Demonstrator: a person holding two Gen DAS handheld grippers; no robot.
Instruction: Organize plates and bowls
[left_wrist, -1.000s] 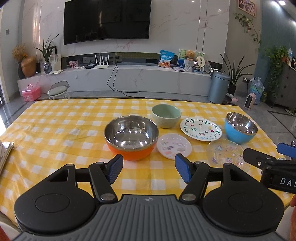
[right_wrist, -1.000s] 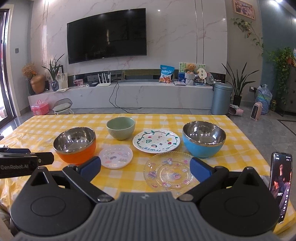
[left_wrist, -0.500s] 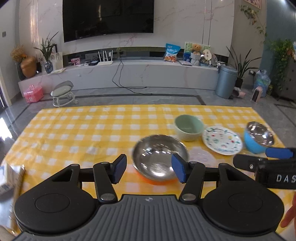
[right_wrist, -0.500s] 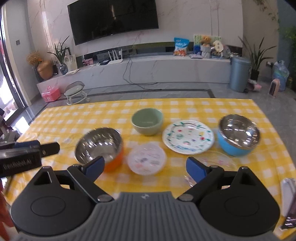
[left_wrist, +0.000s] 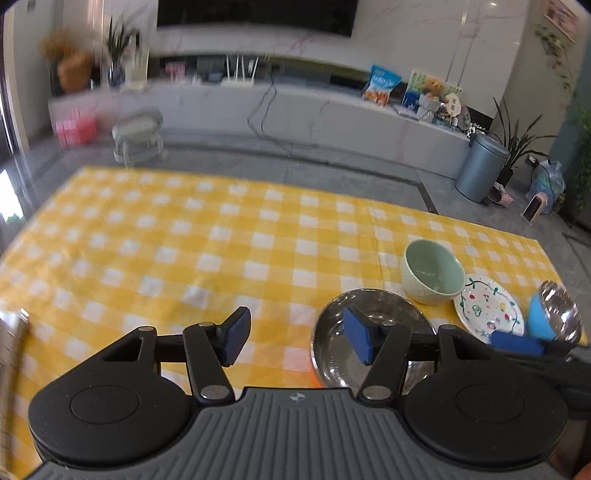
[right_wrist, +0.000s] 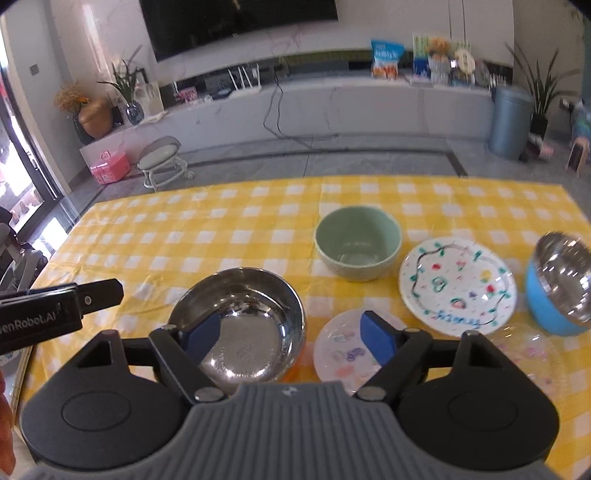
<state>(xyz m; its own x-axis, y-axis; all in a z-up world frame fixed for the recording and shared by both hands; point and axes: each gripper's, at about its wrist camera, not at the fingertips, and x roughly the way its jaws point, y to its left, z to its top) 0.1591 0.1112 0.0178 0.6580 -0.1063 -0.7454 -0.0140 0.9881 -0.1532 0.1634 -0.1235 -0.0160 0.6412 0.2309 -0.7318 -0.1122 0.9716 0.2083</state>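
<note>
On the yellow checked tablecloth (right_wrist: 240, 236) stand an orange steel bowl (right_wrist: 243, 325), a green bowl (right_wrist: 357, 246), a painted white plate (right_wrist: 457, 284), a small pale plate (right_wrist: 343, 350), a clear plate (right_wrist: 528, 350) and a blue steel bowl (right_wrist: 559, 286). My right gripper (right_wrist: 291, 338) is open above the orange bowl's right rim and the small plate. My left gripper (left_wrist: 297, 339) is open, its right finger over the orange bowl (left_wrist: 369, 332). The green bowl (left_wrist: 432, 271), painted plate (left_wrist: 487, 312) and blue bowl (left_wrist: 554, 314) lie to its right.
The left gripper's body (right_wrist: 55, 310) reaches in at the left of the right wrist view. The right gripper's finger (left_wrist: 517, 341) shows by the blue bowl. A stack of paper (left_wrist: 11, 339) lies at the table's left edge. The table's left half (left_wrist: 147, 240) is bare cloth.
Both grippers have risen and tilted down over the table. The left one has swung left, so the bowls sit at its right. The right one has moved left toward the orange bowl.
</note>
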